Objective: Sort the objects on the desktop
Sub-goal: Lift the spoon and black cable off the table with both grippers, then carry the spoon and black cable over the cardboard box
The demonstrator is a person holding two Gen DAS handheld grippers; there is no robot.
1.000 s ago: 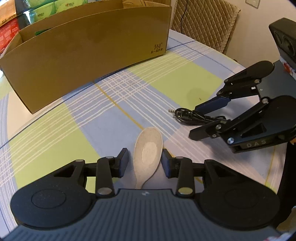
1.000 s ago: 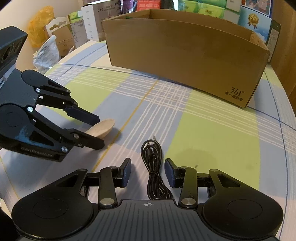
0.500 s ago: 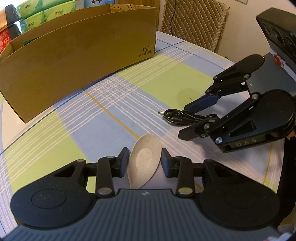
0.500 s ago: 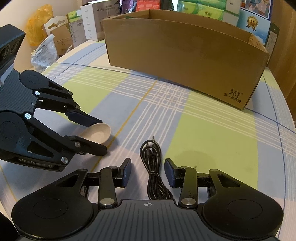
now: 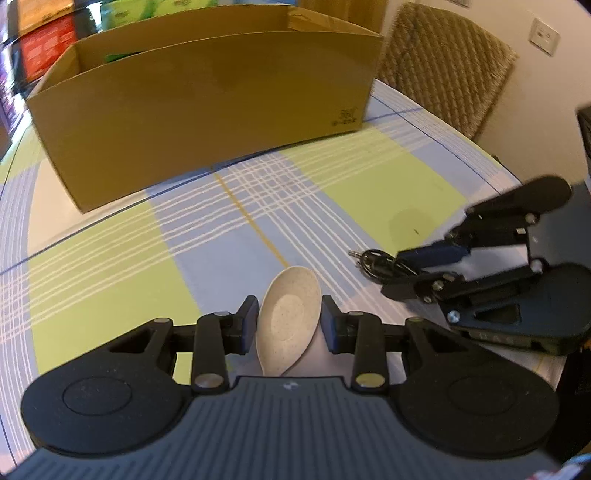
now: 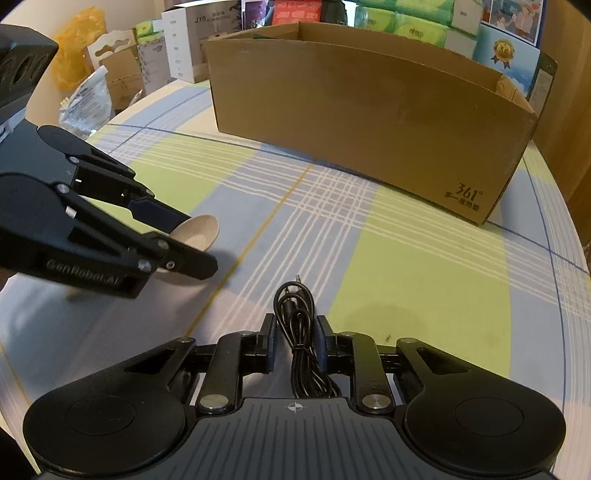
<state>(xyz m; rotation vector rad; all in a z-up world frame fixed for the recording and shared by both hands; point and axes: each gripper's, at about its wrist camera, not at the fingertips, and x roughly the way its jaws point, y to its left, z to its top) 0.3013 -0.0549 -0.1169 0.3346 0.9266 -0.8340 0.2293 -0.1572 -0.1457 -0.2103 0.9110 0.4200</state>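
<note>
The left gripper [image 5: 289, 317] is clamped on a spoon [image 5: 286, 321] at lower centre. The right gripper [image 6: 295, 345] is clamped on a cable [image 6: 297, 332]; a box [image 6: 362, 122] fills the upper frame.

Looking like a home dining area: a round table [image 6: 424, 258] is wearing a green-and-blue plaid cloth, and a woven-back chair [image 5: 447, 62] is sitting behind it by a wall switch [image 5: 543, 35]. Tissue packs [image 6: 410, 22], product boxes [image 6: 192, 40] and a yellow plastic bag [image 6: 74, 48] are piling up along the far edge.
</note>
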